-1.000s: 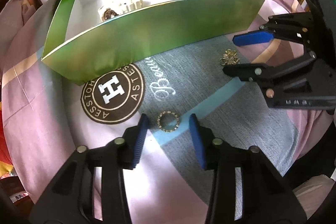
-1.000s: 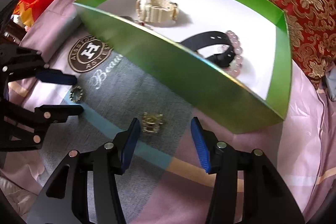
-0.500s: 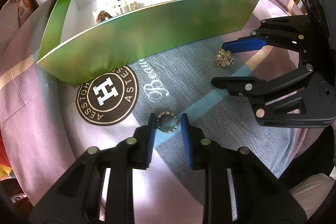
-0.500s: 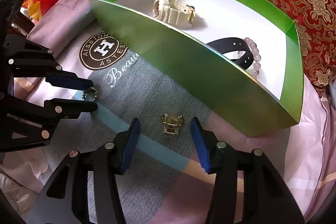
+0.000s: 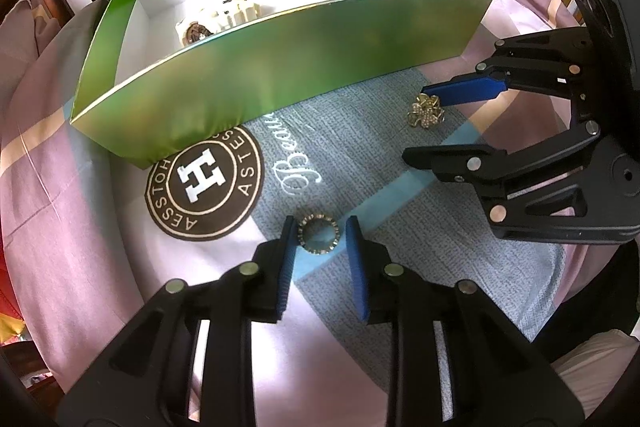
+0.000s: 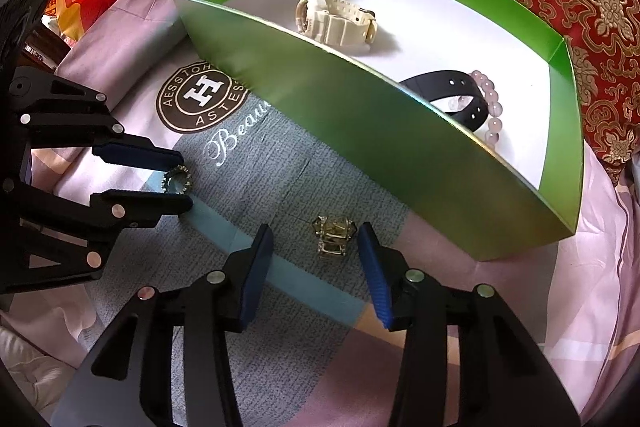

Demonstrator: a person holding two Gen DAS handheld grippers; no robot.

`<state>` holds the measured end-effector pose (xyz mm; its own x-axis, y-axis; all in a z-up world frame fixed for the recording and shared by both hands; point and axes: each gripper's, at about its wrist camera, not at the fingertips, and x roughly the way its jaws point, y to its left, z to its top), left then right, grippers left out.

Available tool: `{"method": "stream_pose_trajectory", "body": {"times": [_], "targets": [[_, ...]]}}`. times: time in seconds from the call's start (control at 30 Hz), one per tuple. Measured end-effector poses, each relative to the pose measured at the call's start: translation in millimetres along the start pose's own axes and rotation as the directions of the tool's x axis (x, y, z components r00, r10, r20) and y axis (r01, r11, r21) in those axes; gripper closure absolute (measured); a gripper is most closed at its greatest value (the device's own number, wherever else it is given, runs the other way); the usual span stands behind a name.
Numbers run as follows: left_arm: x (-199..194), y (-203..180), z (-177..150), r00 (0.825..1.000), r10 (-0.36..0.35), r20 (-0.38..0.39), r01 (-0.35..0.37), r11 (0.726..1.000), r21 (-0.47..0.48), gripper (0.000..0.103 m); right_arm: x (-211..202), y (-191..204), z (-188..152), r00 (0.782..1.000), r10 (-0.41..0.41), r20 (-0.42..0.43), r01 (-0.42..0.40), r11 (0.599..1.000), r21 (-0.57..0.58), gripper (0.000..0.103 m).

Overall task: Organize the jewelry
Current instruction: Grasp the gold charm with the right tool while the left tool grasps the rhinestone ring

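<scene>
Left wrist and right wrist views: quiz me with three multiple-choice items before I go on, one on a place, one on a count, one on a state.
1. Where does the round ring lie?
A. in the green box
B. on the cloth between the left gripper's fingers
C. on the red cushion

2. How many pieces lie in the green box?
A. one
B. three
C. five

3. How is the right gripper set?
A. open, astride the gold clover brooch
B. shut on the brooch
C. open over the box

Key: 1 B, the ring sits between the left gripper pads; 2 B, cream watch, black band, pink bead bracelet; 3 A, clear gaps flank the brooch.
</scene>
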<state>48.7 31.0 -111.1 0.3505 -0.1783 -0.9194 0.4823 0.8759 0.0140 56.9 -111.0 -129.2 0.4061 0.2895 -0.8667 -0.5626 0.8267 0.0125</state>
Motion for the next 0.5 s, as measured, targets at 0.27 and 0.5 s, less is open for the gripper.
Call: {"method": "stream_pose_trajectory", "body": {"times": [0.27,0.5], "targets": [[2.8,0.4,-0.1,1.000,0.013,-0.003,-0.014,1.000,-0.005,0.055,0.2,-0.3,-0.3,1.000,0.001,0.000,-0.001,1.000,0.000,0.057],[3.0,1.0,0.0,1.000,0.008,-0.003,-0.008,1.000,-0.007,0.057,0.0,-0.4,-0.3,1.000,0.001,0.000,-0.001,1.000,-0.002,0.057]]}}
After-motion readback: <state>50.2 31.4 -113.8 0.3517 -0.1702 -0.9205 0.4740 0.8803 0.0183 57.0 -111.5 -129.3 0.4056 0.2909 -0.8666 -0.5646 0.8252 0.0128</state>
